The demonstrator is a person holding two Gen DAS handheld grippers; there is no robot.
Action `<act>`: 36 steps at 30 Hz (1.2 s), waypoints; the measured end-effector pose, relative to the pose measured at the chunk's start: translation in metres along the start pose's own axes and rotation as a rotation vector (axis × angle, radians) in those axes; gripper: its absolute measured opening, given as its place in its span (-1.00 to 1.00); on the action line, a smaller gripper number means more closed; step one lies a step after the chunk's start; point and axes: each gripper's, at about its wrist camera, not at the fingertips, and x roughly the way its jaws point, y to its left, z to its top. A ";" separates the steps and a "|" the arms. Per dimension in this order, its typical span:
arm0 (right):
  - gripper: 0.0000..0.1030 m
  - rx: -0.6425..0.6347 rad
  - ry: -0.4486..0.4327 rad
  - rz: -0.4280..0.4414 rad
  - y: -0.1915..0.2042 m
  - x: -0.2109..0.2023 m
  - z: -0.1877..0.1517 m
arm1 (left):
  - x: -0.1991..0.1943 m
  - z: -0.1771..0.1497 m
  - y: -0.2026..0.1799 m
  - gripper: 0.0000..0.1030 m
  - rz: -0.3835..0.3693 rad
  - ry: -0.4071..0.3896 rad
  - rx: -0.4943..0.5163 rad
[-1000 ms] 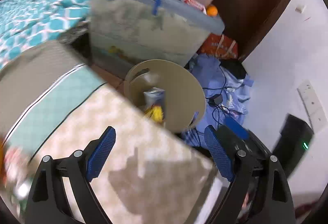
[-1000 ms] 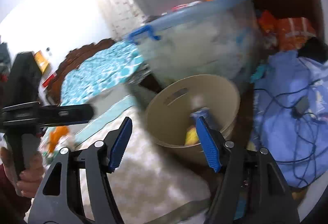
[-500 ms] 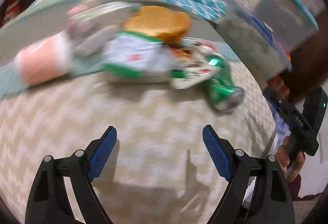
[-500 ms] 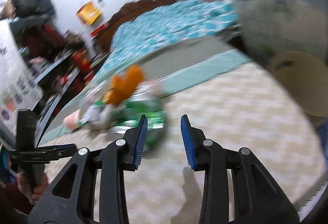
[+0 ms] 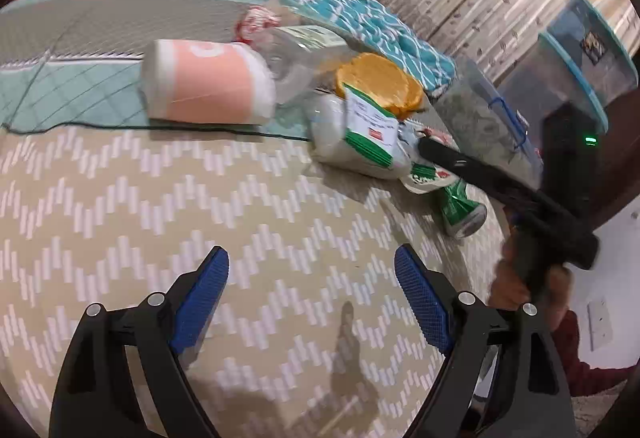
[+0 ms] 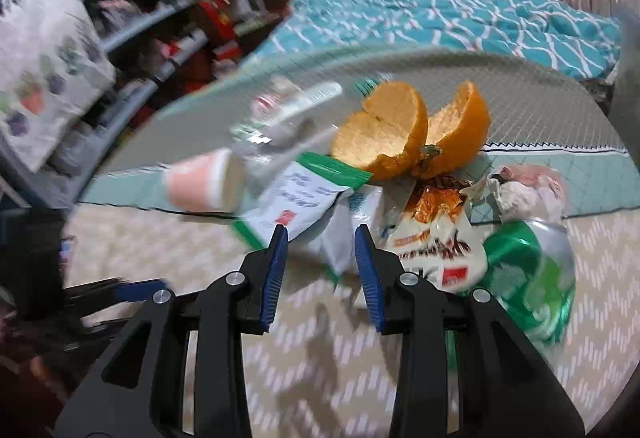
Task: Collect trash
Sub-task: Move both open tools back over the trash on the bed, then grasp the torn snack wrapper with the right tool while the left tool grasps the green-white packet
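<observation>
A pile of trash lies on the patterned bed cover (image 5: 200,205): a pink paper cup (image 5: 204,89), a clear plastic bottle (image 5: 296,53), orange peel (image 6: 412,133), a white and green packet (image 6: 296,197), a snack wrapper (image 6: 440,238), crumpled tissue (image 6: 528,189) and a crushed green can (image 6: 532,270). My right gripper (image 6: 320,238) is open, its fingertips just short of the white and green packet. My left gripper (image 5: 312,266) is wide open and empty, held back from the pile. The right gripper also shows in the left wrist view (image 5: 480,177), reaching into the pile.
A teal patterned blanket (image 6: 440,9) lies beyond the pile. Clear storage bins with blue lids (image 5: 560,77) stand at the right. Cluttered shelves (image 6: 160,17) stand at the left. The bed cover edge runs along the right near the can (image 5: 464,209).
Both views swung from the beige bin beside the bed to the trash pile on it. My right gripper moved close to the pile and opened somewhat from half a second ago.
</observation>
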 end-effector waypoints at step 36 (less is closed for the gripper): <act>-0.81 0.572 -0.127 0.110 -0.079 -0.005 -0.036 | 0.019 -0.042 -0.061 0.54 0.214 0.083 0.211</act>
